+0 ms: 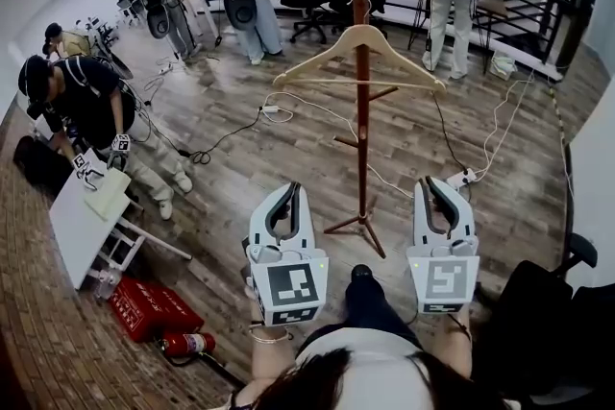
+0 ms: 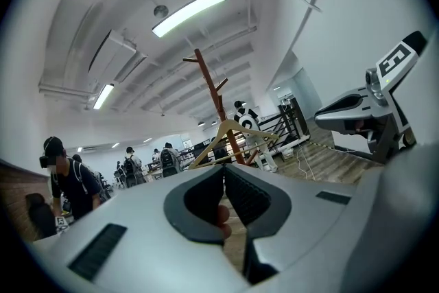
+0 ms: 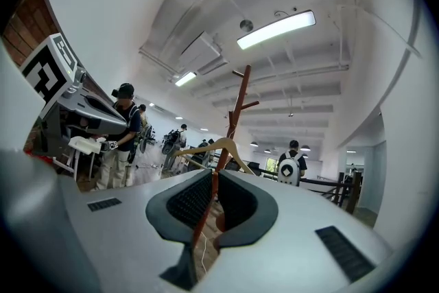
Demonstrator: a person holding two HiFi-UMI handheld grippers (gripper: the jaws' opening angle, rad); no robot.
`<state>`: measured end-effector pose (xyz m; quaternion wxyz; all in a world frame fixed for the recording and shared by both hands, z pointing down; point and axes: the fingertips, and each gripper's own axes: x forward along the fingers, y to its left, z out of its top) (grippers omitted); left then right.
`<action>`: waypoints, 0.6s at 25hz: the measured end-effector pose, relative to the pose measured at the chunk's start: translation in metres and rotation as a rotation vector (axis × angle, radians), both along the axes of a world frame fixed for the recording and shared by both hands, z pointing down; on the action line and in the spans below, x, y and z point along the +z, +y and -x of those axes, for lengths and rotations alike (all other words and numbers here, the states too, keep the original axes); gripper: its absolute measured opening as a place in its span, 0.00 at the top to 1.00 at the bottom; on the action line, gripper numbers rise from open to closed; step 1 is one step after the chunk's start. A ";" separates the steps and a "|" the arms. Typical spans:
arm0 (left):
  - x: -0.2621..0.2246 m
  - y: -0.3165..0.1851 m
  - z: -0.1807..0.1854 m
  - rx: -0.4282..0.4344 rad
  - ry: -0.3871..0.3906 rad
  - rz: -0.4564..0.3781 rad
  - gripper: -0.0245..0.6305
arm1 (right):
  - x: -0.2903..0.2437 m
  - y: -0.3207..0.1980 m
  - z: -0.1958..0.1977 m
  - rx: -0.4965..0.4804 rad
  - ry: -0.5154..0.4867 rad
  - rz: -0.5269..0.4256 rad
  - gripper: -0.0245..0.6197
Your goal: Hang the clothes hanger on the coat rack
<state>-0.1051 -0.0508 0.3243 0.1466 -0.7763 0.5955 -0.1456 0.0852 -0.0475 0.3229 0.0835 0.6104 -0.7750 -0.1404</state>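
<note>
A wooden clothes hanger point(image 1: 357, 43) hangs by its hook on the reddish-brown coat rack point(image 1: 362, 139), level across the pole. No gripper touches it. My left gripper point(image 1: 293, 189) and right gripper point(image 1: 428, 182) sit low in the head view, either side of the rack's base and well short of it. Both point towards the rack. Ahead of the left gripper point(image 2: 223, 171) stand the rack point(image 2: 209, 82) and hanger point(image 2: 230, 137); its jaws are together and empty. The right gripper point(image 3: 212, 175) has its jaws almost together, empty, with the rack point(image 3: 240, 96) showing through the slit and the hanger point(image 3: 212, 145) beyond.
Several people with backpacks stand around the room; one bends over a white table point(image 1: 82, 226) at the left. A red case point(image 1: 149, 307) and a fire extinguisher point(image 1: 187, 343) lie near my left side. Cables point(image 1: 288, 110) cross the wood floor. A dark chair point(image 1: 567, 302) sits at the right.
</note>
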 end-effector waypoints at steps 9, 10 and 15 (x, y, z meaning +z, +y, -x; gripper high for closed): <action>0.000 0.017 -0.008 0.030 0.092 0.007 0.94 | 0.006 0.016 0.001 -0.034 -0.046 0.016 0.89; 0.000 0.019 -0.008 0.032 0.100 0.009 0.94 | 0.006 0.018 0.002 -0.037 -0.048 0.019 0.89; 0.008 0.028 -0.014 0.037 0.120 0.028 0.94 | 0.014 0.026 0.003 -0.054 -0.084 0.042 0.89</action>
